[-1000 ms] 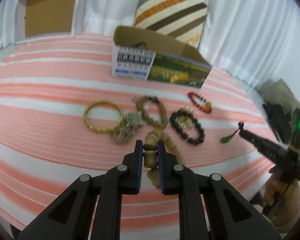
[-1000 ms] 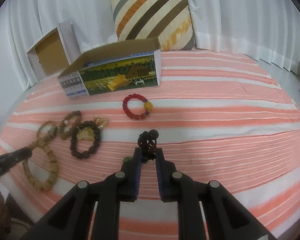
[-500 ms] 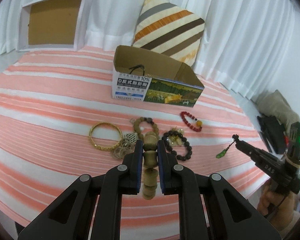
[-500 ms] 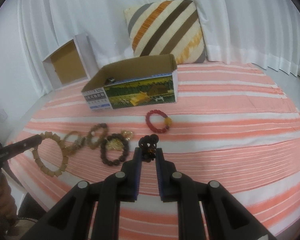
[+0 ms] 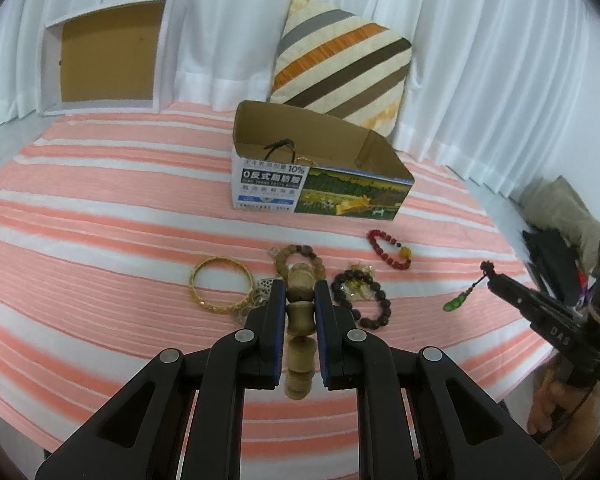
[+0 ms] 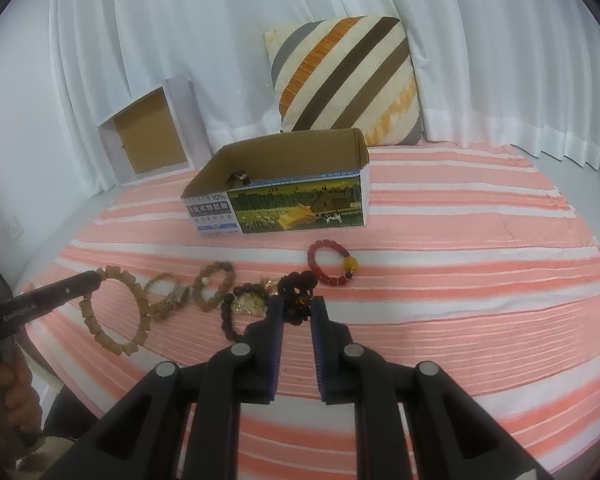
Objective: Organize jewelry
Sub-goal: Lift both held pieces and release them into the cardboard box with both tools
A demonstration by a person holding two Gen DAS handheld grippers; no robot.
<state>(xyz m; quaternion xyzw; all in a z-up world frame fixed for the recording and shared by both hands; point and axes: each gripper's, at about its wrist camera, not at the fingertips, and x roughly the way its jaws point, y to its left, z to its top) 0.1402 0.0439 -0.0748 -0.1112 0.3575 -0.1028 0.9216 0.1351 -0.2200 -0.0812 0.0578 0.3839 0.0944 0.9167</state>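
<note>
In the left wrist view, the left hand-held gripper (image 5: 299, 312) is clamped on a wooden bead bracelet (image 5: 299, 316) at lower centre, one barrel bead pinched between the pads and the rest of the loop dangling below. The hold is on a single bead, so a swing could roll it out and drop the loop onto the gold bangle (image 5: 221, 286) and dark bead bracelet (image 5: 363, 295) lying just beyond. The open cardboard box (image 5: 318, 168) sits at upper centre (some pieces already inside), with bare striped bedspread (image 5: 100, 216) between it and the loose pieces: clear room for the carry.

In the right wrist view, the right hand-held gripper (image 6: 297, 309) is closed on a dark knotted cord pendant (image 6: 296, 294) at centre; the left wrist view shows its green drop hanging free, which could snag the box's near wall if carried low. The red bracelet (image 6: 332, 267) lies just before the box. The bed edge runs close along the lower left.
</note>
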